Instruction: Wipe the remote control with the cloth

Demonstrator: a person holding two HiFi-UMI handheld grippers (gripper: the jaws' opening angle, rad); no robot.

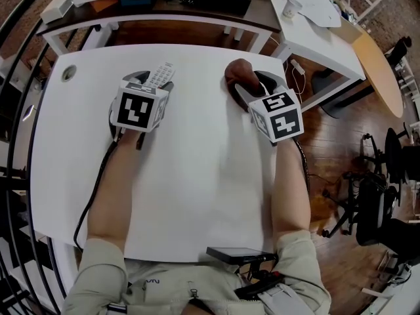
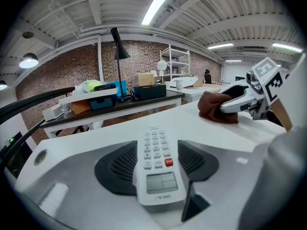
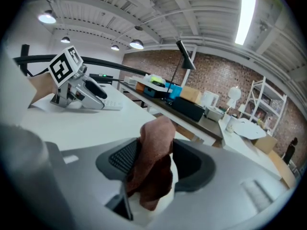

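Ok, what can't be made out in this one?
Head view: the left gripper covers most of the remote control.
Head view: the right gripper hides the cloth's near part.
Left gripper view: the remote control's button print is too small to read.
Every view: the remote control's underside faces away.

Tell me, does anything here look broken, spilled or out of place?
Nothing stands out. The remote control lies intact between the jaws of the left gripper, and the white table shows no spills. Only the brown cloth is crumpled into a lump between the jaws of the right gripper, apart from the remote.
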